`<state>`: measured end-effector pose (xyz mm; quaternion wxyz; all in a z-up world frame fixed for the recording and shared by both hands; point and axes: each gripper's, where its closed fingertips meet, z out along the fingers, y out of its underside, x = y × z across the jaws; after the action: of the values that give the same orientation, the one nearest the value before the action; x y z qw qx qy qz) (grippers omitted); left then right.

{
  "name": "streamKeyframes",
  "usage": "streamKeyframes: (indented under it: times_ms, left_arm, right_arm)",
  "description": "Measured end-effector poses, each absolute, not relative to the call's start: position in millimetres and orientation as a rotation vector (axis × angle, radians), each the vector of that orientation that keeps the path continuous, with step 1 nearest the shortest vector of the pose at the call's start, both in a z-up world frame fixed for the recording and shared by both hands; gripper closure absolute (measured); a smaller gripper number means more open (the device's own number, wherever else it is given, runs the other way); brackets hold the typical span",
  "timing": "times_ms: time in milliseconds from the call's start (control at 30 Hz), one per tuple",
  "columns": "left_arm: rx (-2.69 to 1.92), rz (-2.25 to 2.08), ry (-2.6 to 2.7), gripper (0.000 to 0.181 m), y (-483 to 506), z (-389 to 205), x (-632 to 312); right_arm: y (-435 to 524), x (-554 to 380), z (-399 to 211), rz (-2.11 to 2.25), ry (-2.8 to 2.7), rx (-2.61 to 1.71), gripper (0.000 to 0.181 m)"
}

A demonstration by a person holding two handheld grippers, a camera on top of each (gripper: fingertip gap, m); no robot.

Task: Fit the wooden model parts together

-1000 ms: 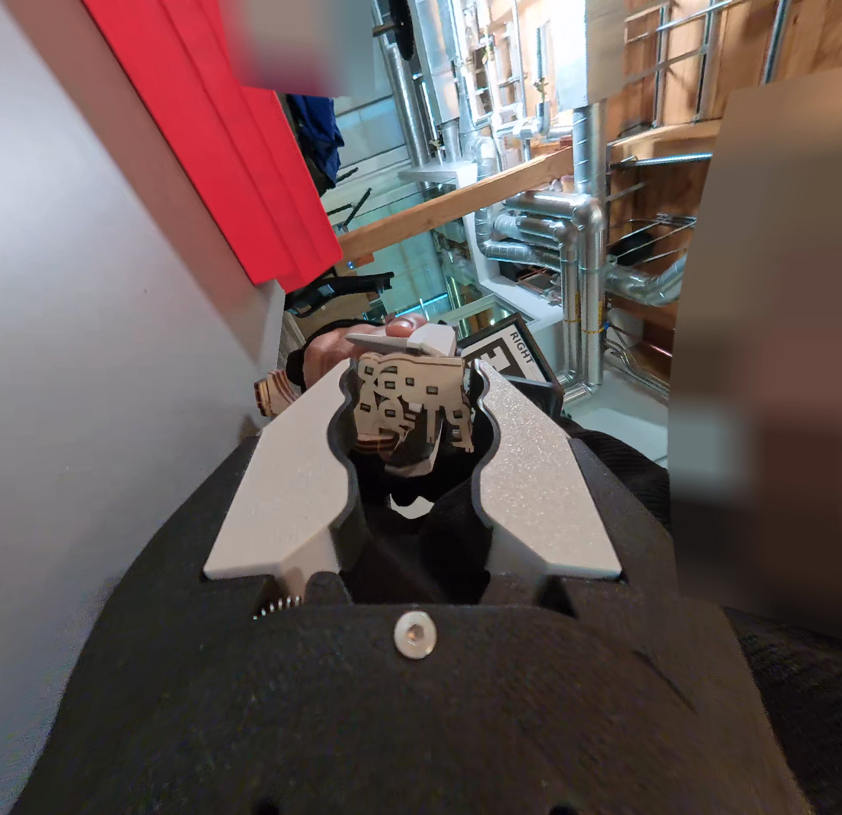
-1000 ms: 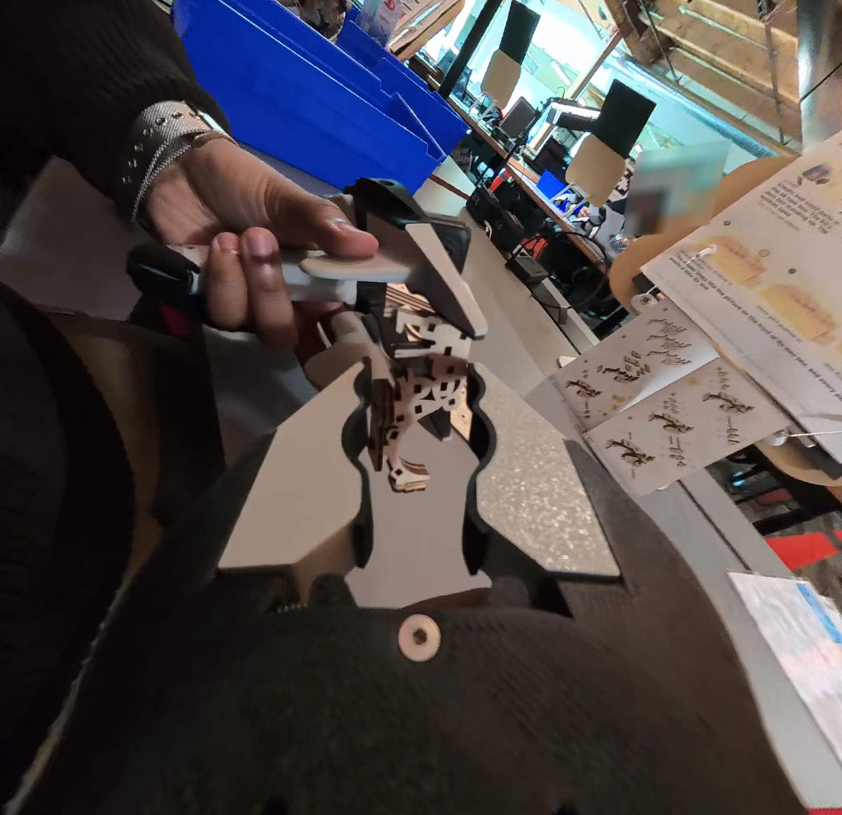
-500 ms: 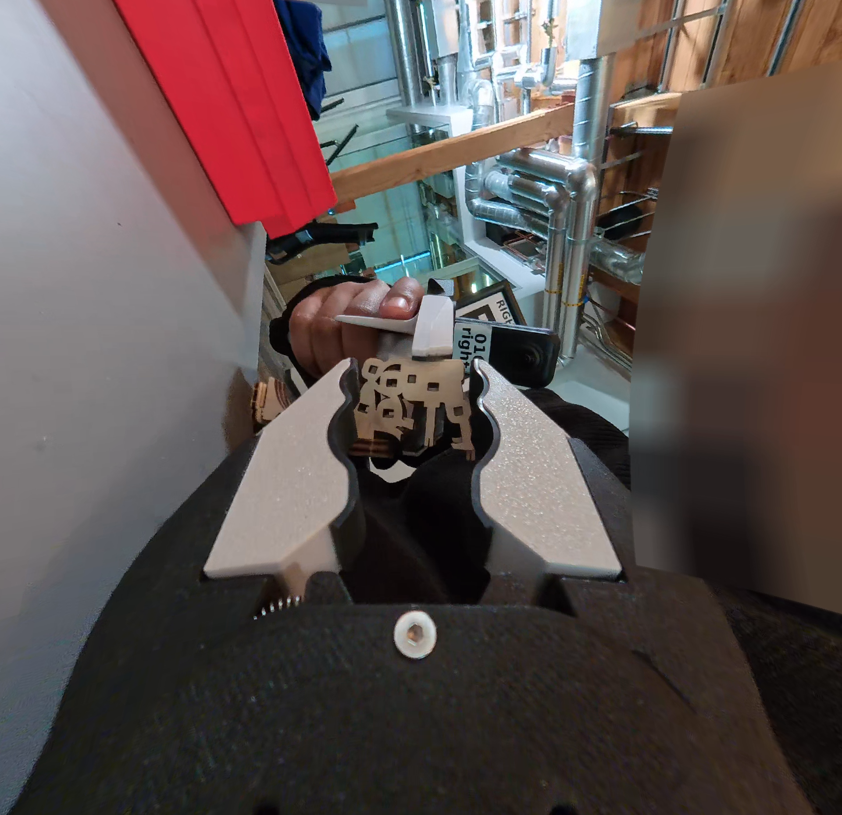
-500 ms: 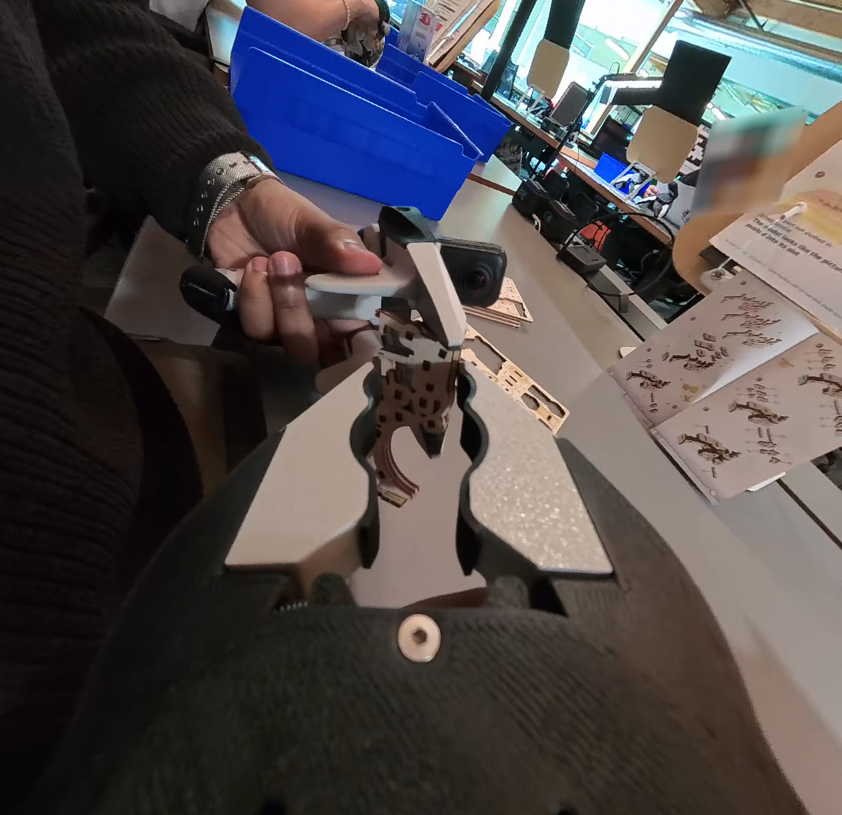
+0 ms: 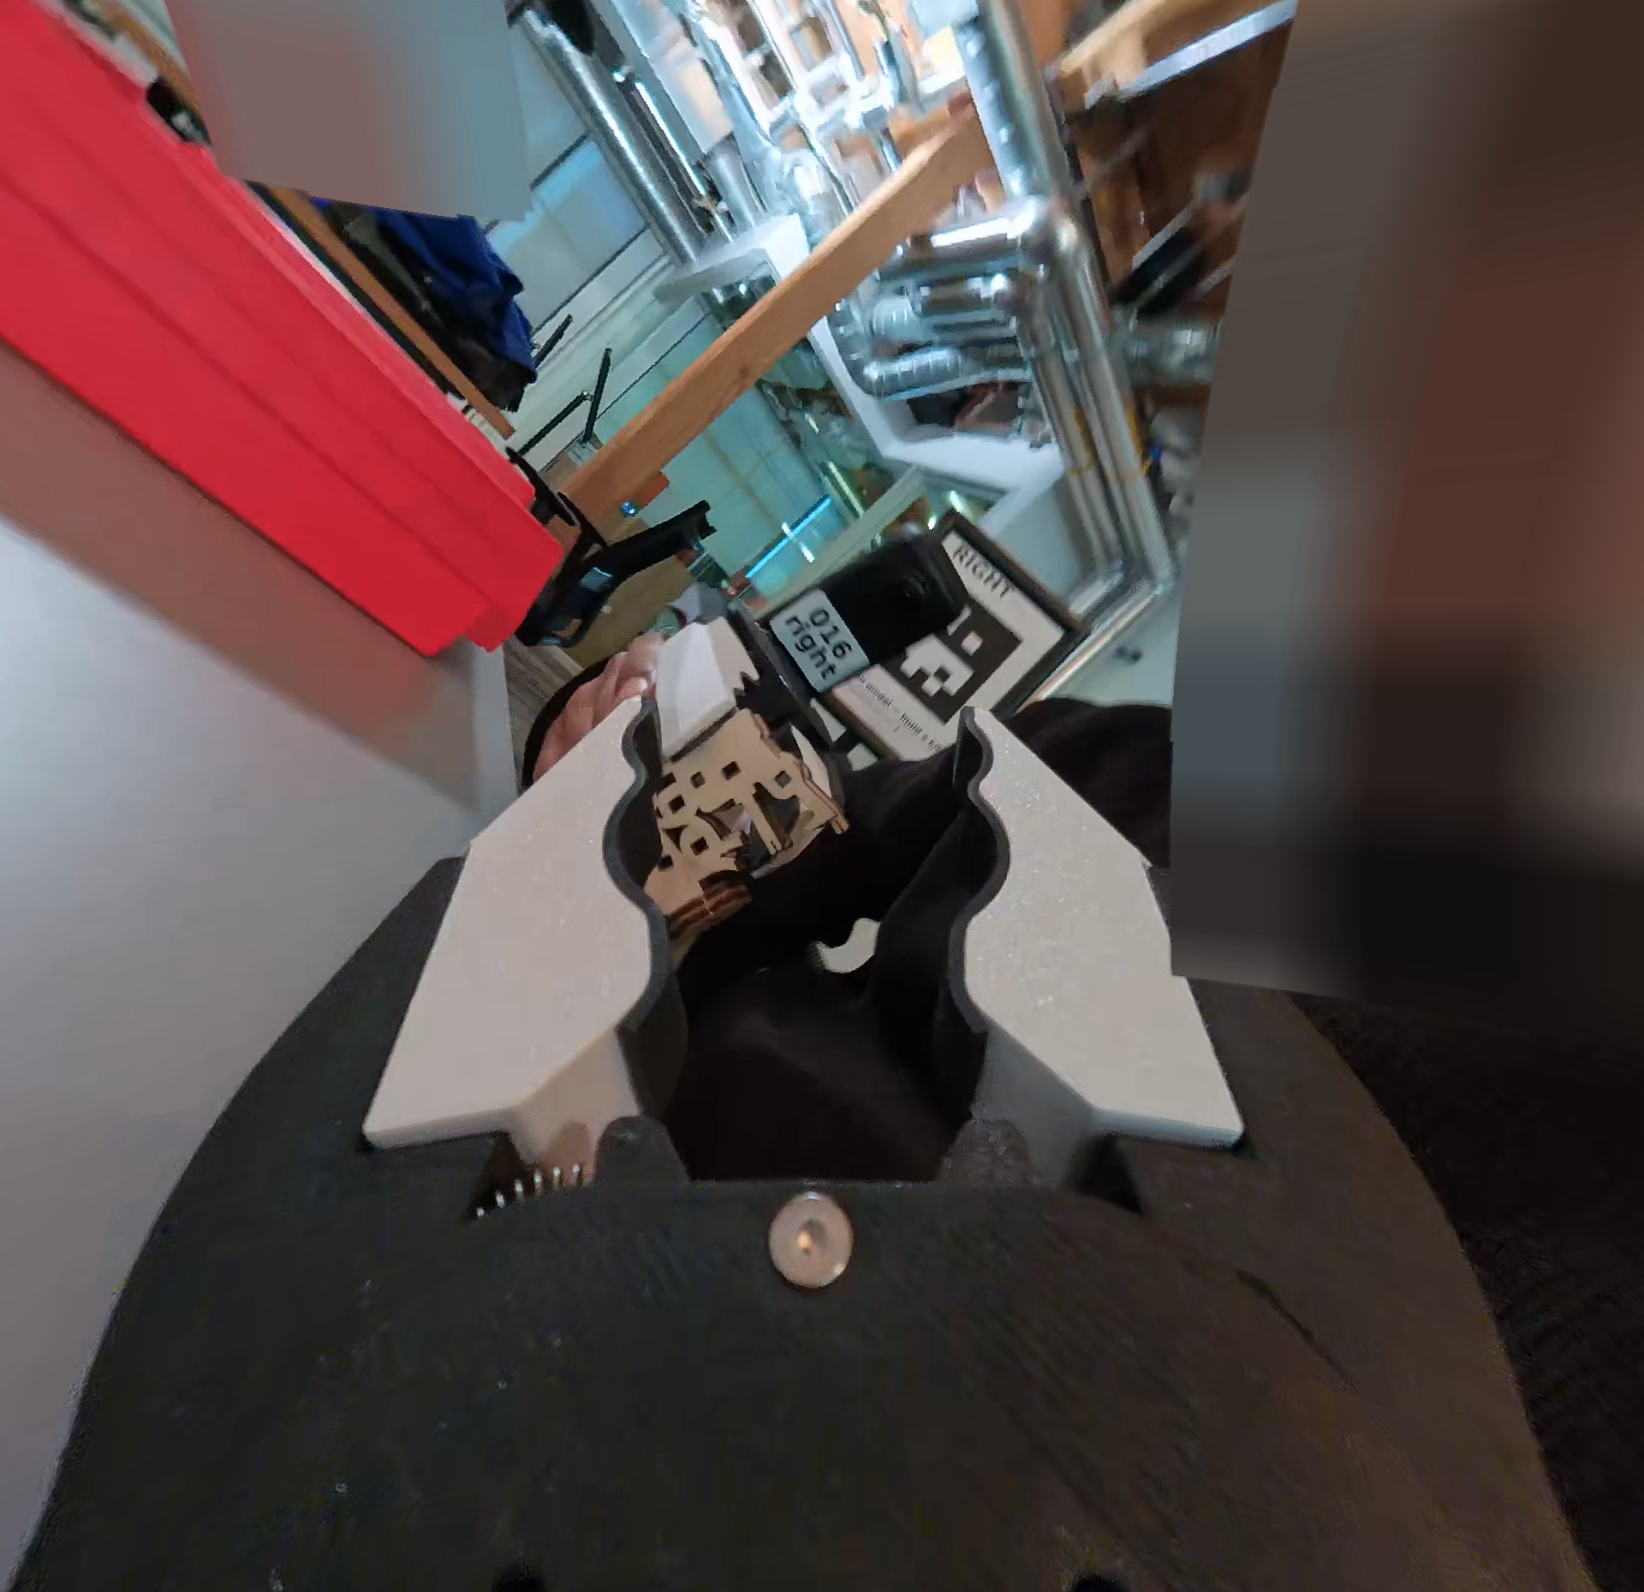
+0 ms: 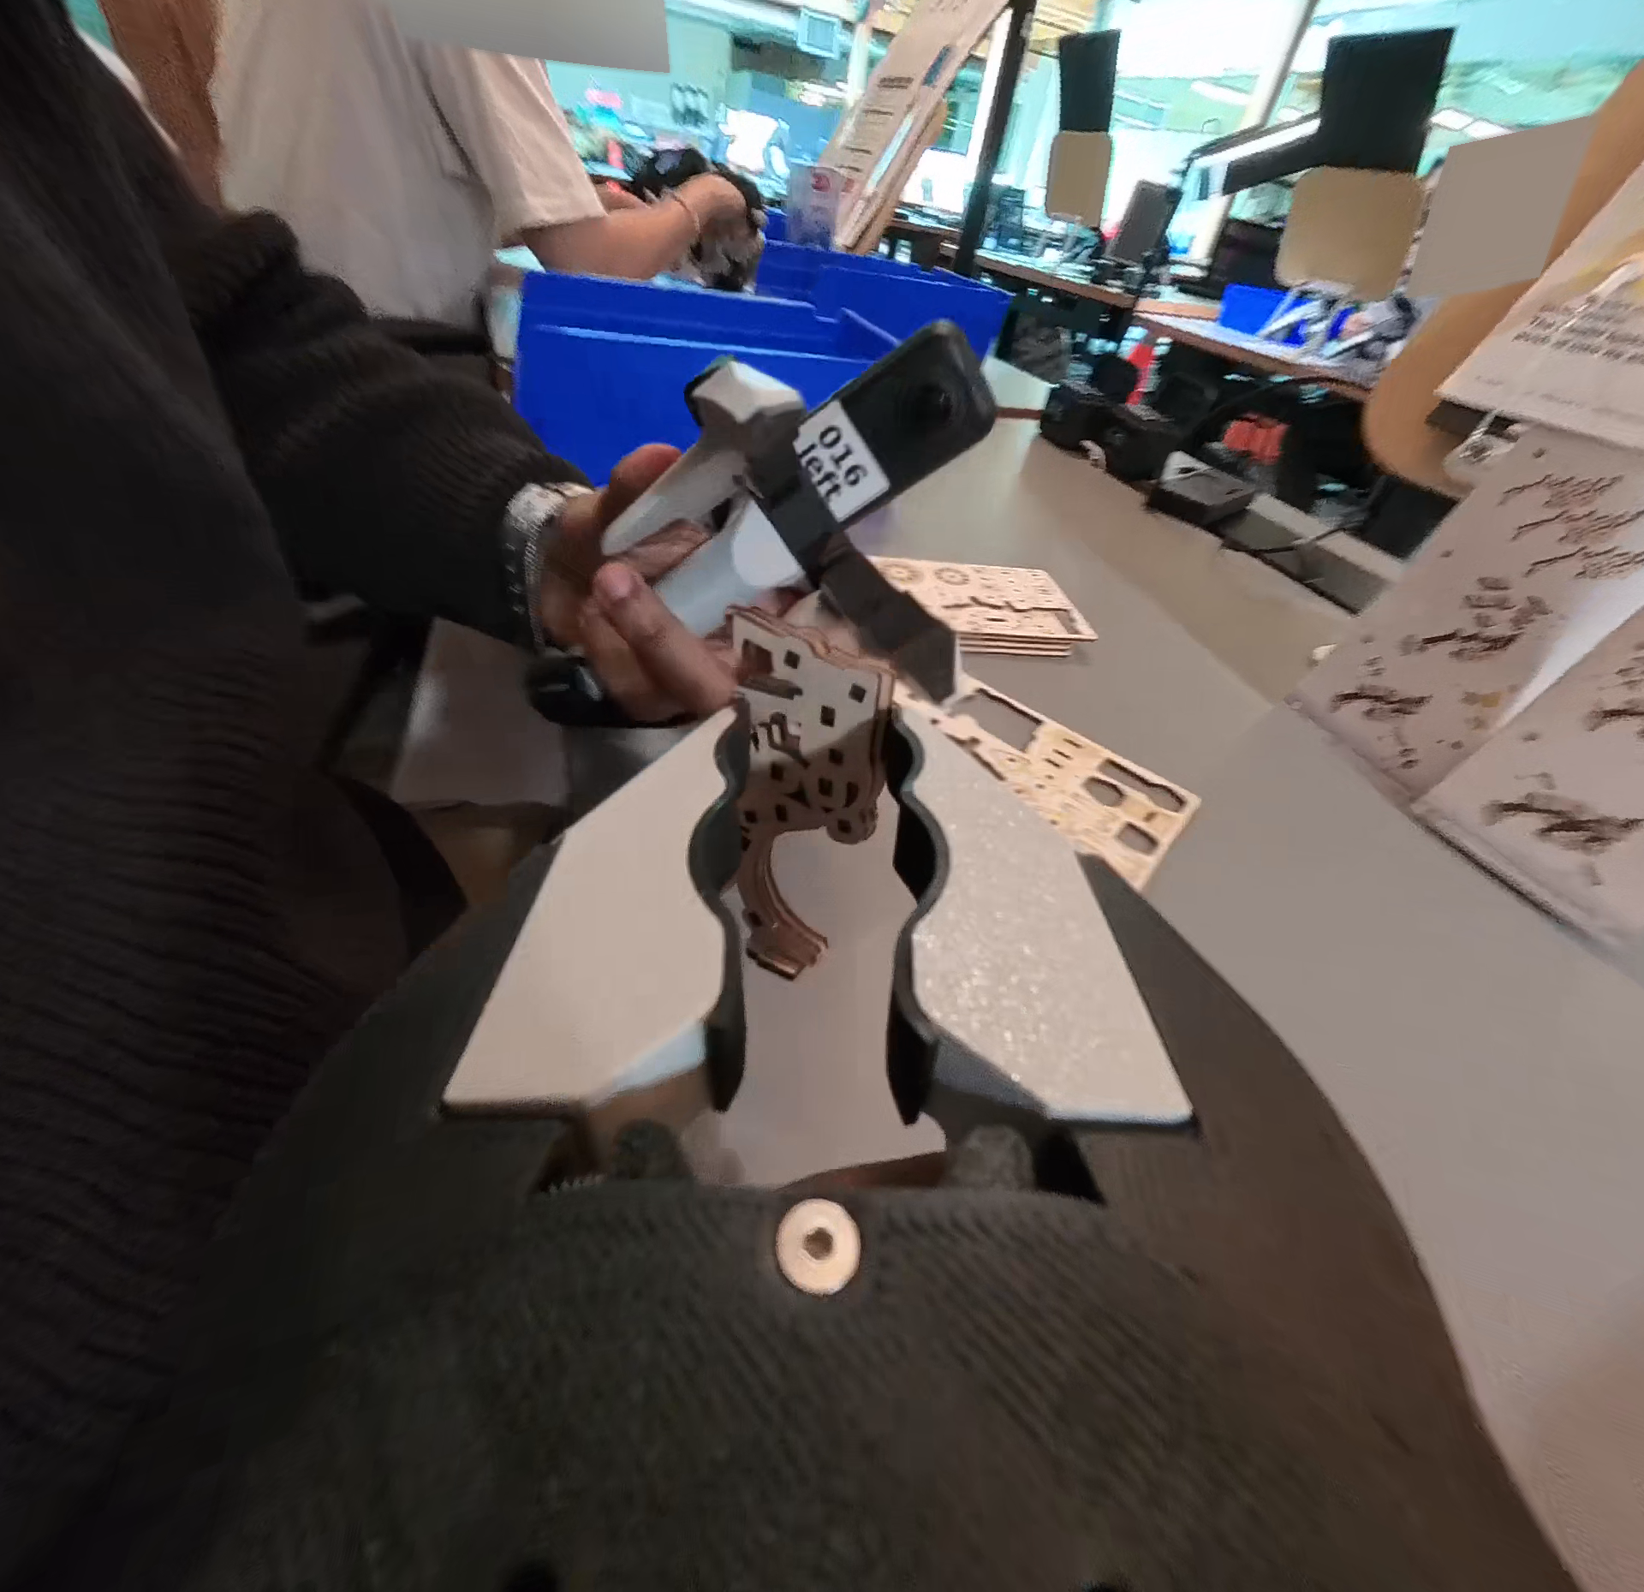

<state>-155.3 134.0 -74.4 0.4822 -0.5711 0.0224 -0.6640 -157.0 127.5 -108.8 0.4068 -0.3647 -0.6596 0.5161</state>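
The wooden model [image 6: 814, 753], a pale laser-cut body with small square holes and a curved brown leg hanging below, sits between the fingers of my right gripper [image 6: 814, 729], which is shut on it above the grey table [image 6: 1290, 926]. In the left wrist view the model [image 5: 738, 815] lies close to the left finger of my left gripper [image 5: 801, 726], which is open wide and empty. One of the right gripper's fingers [image 5: 698, 686] clamps the model's top there. In the right wrist view, one of the left gripper's dark fingers [image 6: 890, 628] stands just above and behind the model.
Punched-out wooden part sheets [image 6: 1076, 784] and a stack of them [image 6: 996, 611] lie on the table. Instruction sheets [image 6: 1512, 659] stand at the right. Blue bins [image 6: 676, 366] and another person [image 6: 400, 170] are behind. A red bin [image 5: 222, 375] shows in the left wrist view.
My left gripper was shut on the model and has opened and let go. My right gripper keeps hold of the model. Both views have swung.
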Motion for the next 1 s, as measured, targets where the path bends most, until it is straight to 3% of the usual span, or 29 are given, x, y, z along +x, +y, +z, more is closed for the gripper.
streamKeyframes:
  times_ms: [33, 367, 1000]
  left_arm:
    - [-1.392, -1.570, 0.116, 0.117, 131, -72, -153]
    - [-1.458, -1.275, 0.410, 0.126, 116, -78, -127]
    - [-1.469, -1.138, 0.545, 0.147, 109, -86, -115]
  right_arm:
    - [125, -155, -107, 1.367, -1.664, -0.938, 0.152]
    - [110, -142, -94, 1.903, -1.648, -1.090, 0.152]
    - [93, -132, -96, 2.146, -1.722, -1.151, 0.152]
